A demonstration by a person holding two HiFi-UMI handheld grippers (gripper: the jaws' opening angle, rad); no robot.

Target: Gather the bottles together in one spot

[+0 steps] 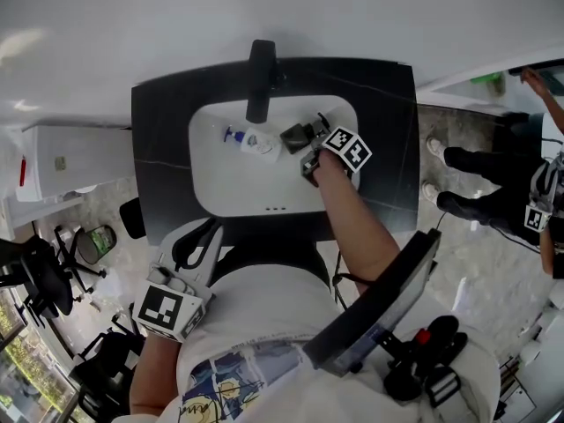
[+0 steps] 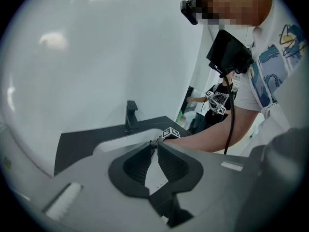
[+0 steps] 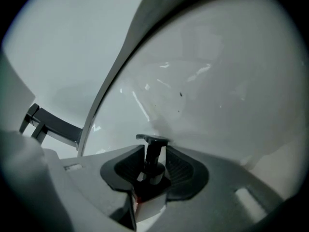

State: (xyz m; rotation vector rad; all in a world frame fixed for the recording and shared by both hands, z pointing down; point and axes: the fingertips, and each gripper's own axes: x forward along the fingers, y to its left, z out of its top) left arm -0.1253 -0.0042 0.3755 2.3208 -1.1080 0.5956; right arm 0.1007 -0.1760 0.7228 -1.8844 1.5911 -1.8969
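Right gripper: down in sink basin, jaws parted, pump bottle loose between pads, pump head pointing away along jaws.
Blue-capped bottle: lies just left of it, nearest this hand.
Left gripper: closed, empty, outside basin.

The person is wearing a white short-sleeved T-shirt, its blue and yellow print showing at six o'clock. The left claw and right claw are showing grey bodies and black ribbed pads.
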